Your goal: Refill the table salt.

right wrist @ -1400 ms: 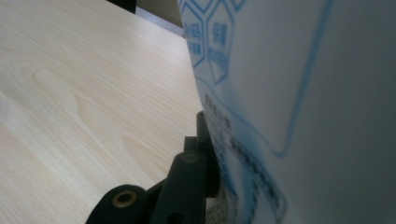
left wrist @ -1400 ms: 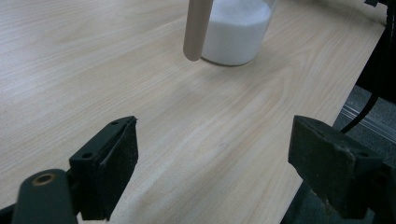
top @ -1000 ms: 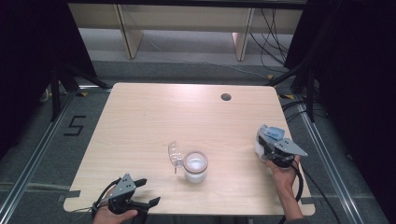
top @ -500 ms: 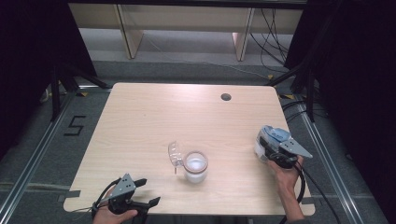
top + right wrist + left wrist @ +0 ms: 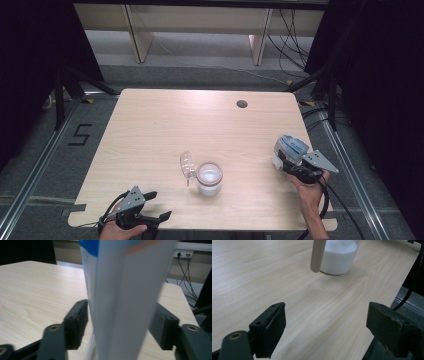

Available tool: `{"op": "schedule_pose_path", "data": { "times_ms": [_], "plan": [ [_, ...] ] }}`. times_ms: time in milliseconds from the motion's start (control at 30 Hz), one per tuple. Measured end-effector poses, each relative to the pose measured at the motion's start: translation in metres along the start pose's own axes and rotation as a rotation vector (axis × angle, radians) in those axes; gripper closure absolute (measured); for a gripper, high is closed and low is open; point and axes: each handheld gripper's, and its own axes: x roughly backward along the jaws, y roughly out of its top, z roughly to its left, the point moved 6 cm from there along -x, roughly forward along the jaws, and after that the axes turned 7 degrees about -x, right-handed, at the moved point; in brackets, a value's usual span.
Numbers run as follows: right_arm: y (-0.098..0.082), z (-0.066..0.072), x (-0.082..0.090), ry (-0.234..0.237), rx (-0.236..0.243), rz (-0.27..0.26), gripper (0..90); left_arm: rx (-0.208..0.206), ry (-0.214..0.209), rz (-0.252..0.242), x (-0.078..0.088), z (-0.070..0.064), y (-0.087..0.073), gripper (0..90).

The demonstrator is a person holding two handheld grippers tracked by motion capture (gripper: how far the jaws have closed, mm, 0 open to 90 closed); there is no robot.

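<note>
A clear jar (image 5: 209,179) of white powder stands at the table's front middle, its hinged lid (image 5: 187,164) tipped open to the left. In the left gripper view the jar (image 5: 338,257) is ahead, with a wooden stick (image 5: 317,255) hanging in front of it. My left gripper (image 5: 161,205) (image 5: 327,322) rests open at the front left edge, nothing between its pads. A white and blue carton (image 5: 290,150) (image 5: 125,297) stands upright near the right edge. My right gripper (image 5: 282,162) (image 5: 120,322) has just been opening its jaws, which now flank the carton without clearly pressing on it.
The wooden table (image 5: 165,125) has a round cable hole (image 5: 242,104) at its back right. Behind it stand shelf legs and cables on the floor. A floor mark "5" (image 5: 80,135) lies to the left. The right edge is close to the carton.
The right hand and its gripper have shifted slightly at the carton. The left gripper, the jar and the lid have stayed where they were.
</note>
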Motion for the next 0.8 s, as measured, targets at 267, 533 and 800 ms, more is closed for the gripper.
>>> {"op": "schedule_pose_path", "data": {
  "times_ms": [267, 533, 800],
  "plan": [
    [0.000, 0.008, 0.025, 0.006, -0.022, 0.000, 24.8, 0.001, 0.000, -0.003, 0.000, 0.000, 0.000, 15.5],
    [-0.003, 0.021, 0.054, -0.026, -0.048, 0.049, 16.6, -0.001, 0.002, 0.000, 0.000, 0.000, 0.000, 15.5],
    [-0.010, 0.038, 0.076, -0.035, -0.038, 0.089, 15.7, 0.004, 0.005, -0.004, -0.001, 0.000, 0.001, 15.4]
  ]
}}
